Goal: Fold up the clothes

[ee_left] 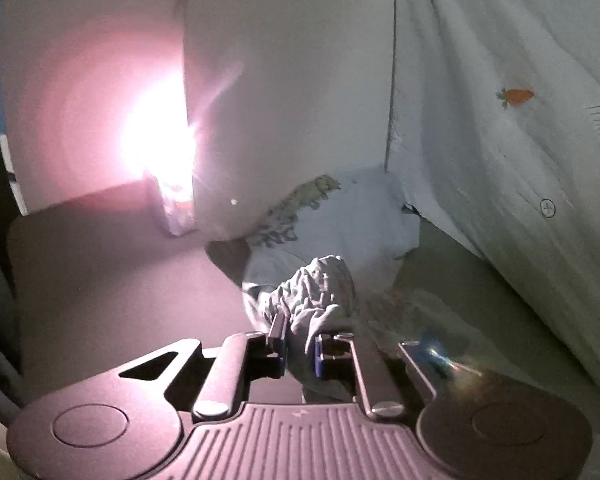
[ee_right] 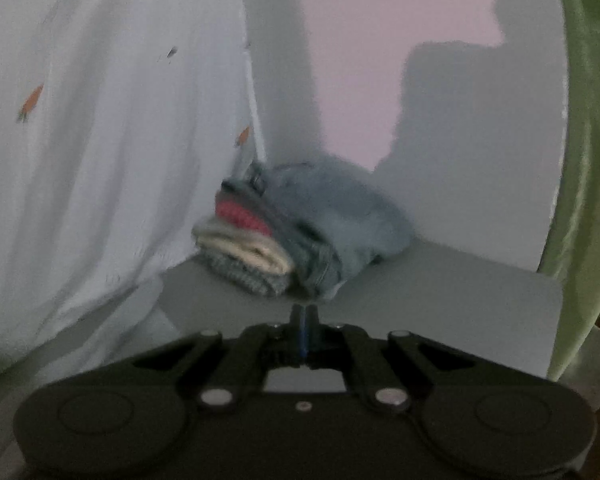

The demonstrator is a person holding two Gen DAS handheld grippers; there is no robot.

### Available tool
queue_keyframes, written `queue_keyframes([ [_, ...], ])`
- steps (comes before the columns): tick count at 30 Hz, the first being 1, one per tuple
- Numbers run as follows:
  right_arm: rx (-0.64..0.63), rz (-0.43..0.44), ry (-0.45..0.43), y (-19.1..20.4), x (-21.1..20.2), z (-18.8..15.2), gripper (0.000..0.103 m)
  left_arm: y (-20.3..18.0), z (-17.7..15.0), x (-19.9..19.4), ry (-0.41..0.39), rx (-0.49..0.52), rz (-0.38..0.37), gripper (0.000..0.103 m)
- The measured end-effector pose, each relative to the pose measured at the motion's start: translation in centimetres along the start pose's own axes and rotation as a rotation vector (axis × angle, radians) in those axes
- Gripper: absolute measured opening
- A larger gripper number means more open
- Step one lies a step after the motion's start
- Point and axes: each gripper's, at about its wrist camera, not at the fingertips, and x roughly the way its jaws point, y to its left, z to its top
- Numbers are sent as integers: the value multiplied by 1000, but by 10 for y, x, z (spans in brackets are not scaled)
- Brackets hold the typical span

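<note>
Between the narrowed jaws of the left tongs [ee_left: 298, 342] a bunched fold of pale blue-grey cloth [ee_left: 316, 288] is pinched, its lower part hidden behind the tong body. Beyond it a light garment with a dark printed pattern [ee_left: 340, 216] is seen lying on the counter [ee_left: 112, 272], and a white carrot-print shirt [ee_left: 500, 120] is draped at the right, cut off by the frame. A bright glare [ee_left: 160, 144] washes out the wall at the left. The right tongs [ee_right: 305, 330] are shown fully closed; whether any fabric is caught cannot be told. A blurred stack of folded clothes [ee_right: 292, 232] is set past them in the corner.
</note>
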Motion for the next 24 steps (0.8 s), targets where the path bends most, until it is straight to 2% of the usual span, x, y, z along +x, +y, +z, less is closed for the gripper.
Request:
queue_keyframes([
  [1,9,1,20,-4,3,-2,0,5,-7,4,15,9,19,15],
  [2,18,4,82,-7,12,-10,1,10,-16,11,41,19,45,16],
  [5,40,33,267,-10,40,-40,13,21,-49,43,157,36,126,17],
  [6,43,54,327,-8,49,-54,24,24,-60,49,188,41,146,17],
  [7,37,77,381,-3,55,-70,43,26,-71,56,219,45,166,17],
  [9,16,81,454,8,64,-98,57,28,-84,60,245,61,175,18],
  [12,-5,42,556,26,78,-137,58,29,-99,64,267,88,177,18],
  [15,33,-10,536,32,83,-153,68,29,-98,73,281,89,174,18],
  [17,52,-25,518,33,86,-152,60,28,-98,75,288,84,171,18],
  [18,55,-30,513,33,88,-150,41,28,-98,75,290,82,172,18],
  [19,58,-34,510,33,89,-149,10,27,-99,78,294,82,173,18],
  [20,58,-32,524,31,91,-148,6,27,-101,80,296,86,178,18],
  [24,81,-76,531,23,83,-143,9,18,-108,80,282,157,213,18],
])
